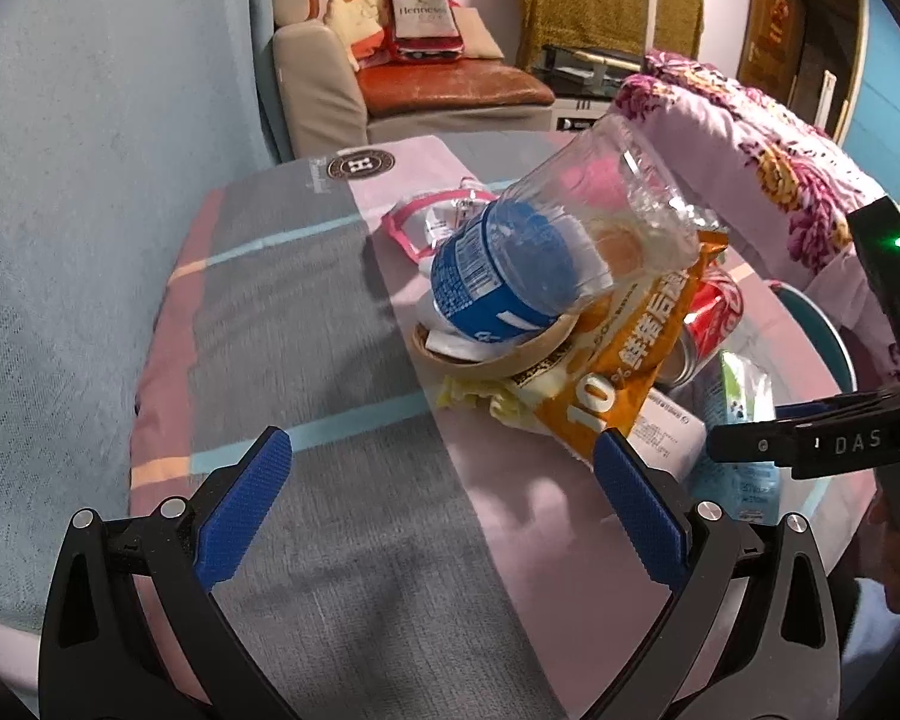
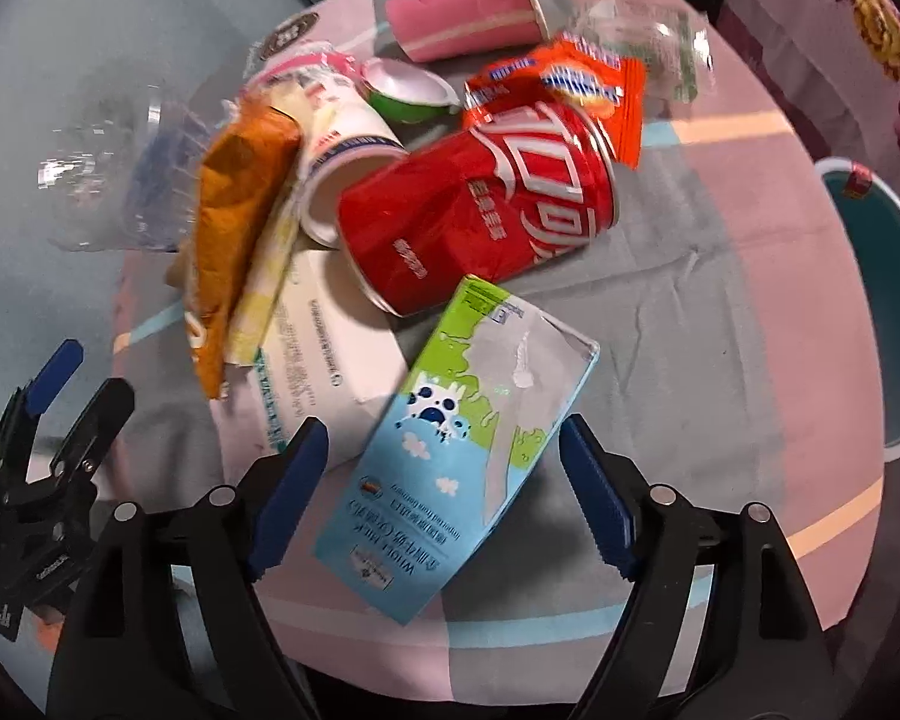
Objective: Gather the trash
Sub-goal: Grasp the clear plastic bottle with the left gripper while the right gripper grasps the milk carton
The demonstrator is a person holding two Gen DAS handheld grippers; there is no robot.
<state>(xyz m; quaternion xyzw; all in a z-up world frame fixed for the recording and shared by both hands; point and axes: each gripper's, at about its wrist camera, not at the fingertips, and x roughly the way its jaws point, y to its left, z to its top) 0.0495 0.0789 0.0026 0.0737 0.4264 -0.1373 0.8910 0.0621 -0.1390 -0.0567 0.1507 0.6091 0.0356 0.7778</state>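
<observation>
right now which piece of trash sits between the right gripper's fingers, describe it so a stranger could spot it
On the round table with the striped cloth, find the trash pile around the crushed red cola can. Just below that can, nearest the open right gripper, lies a flat milk carton. It is the only light blue and green box, printed with a spotted cow.

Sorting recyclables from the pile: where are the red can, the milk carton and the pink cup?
red can [image 2: 480, 210], right wrist view, dented side.
milk carton [image 2: 450, 432], right wrist view, printed face.
pink cup [image 2: 462, 6], right wrist view, side wall.
</observation>
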